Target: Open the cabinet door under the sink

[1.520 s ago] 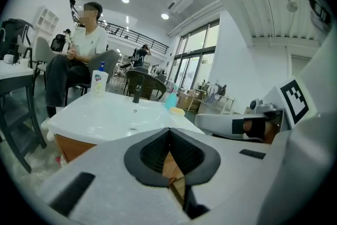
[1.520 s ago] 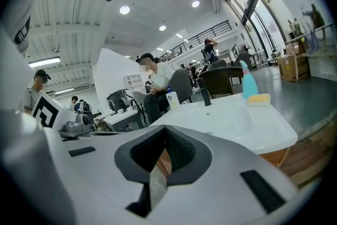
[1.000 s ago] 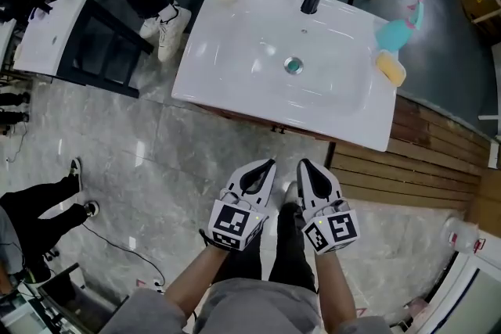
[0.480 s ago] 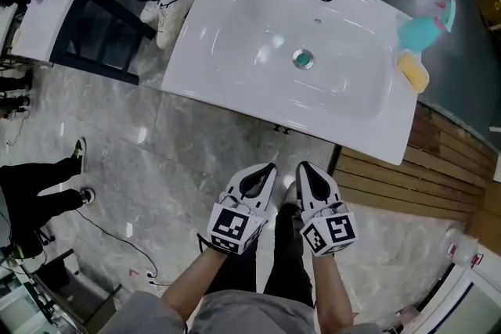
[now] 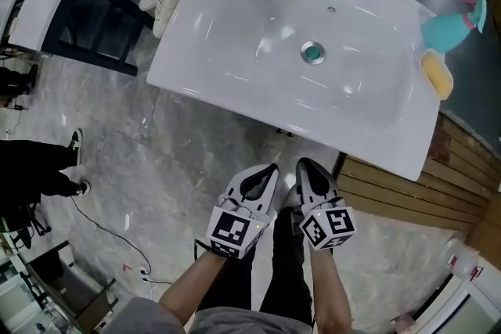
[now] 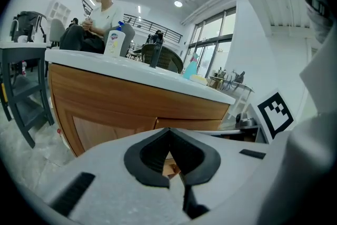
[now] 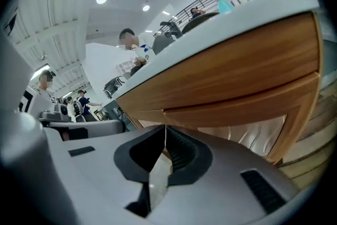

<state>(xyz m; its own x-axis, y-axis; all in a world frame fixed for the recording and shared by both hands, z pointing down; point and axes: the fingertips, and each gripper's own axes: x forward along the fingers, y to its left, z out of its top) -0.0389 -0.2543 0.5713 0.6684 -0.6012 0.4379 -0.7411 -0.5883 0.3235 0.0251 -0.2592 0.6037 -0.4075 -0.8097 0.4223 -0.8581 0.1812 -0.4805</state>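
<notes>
White sink (image 5: 227, 43) hides the cabinet door (image 6: 105, 131) from overhead.

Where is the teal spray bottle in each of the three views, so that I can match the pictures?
Head view: the teal spray bottle is at the upper right, on the right end of the sink.
Left gripper view: the bottle is small, above centre, just right of the dark faucet.
Right gripper view: the bottle is tiny, near the top, above the sink's edge.
Shared landmark: the white sink.
</notes>
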